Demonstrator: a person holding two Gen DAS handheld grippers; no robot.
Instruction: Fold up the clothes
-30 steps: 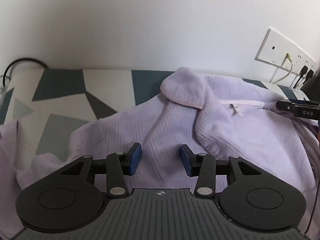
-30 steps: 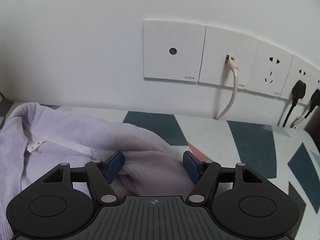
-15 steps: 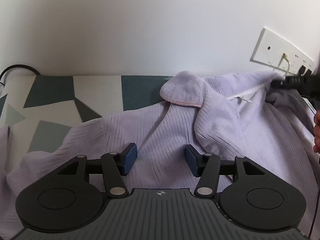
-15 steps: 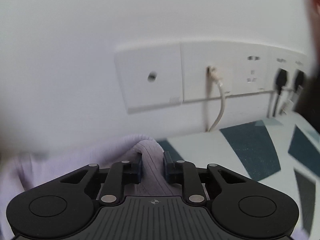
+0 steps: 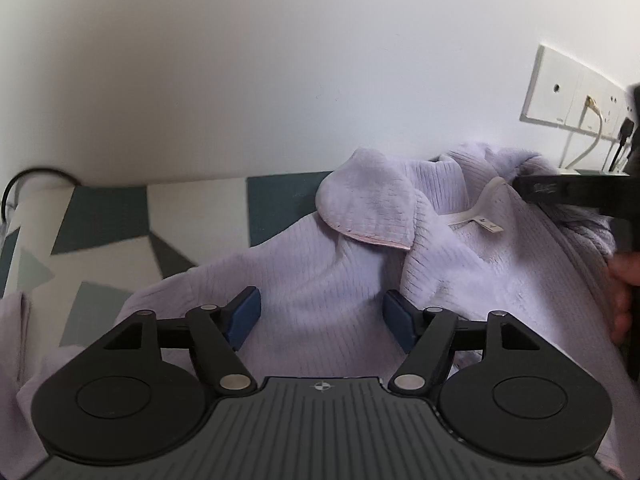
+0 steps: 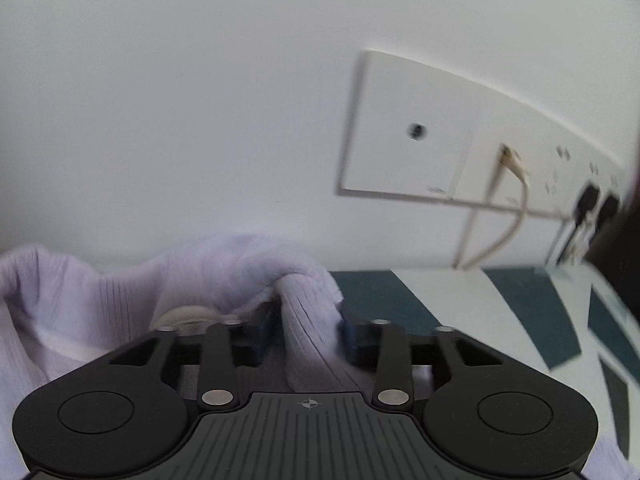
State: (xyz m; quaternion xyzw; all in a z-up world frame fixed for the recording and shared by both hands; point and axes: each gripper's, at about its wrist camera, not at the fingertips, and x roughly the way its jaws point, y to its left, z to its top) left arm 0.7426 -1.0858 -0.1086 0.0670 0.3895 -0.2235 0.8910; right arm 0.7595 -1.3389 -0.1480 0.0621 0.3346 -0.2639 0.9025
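Jaws of the right gripper (image 6: 308, 334) are clamped on a bunched ridge of the lilac garment (image 5: 328, 280) near its collar, lifted off the patterned worktop (image 5: 116, 216). Jaws of the left gripper (image 5: 320, 318) stand wide apart, empty, low over the garment's rumpled body, which spreads ahead of and beneath them. No neat fold shows: the cloth lies creased, collar flap turned over, so most of the folding looks left. No containers are in view.
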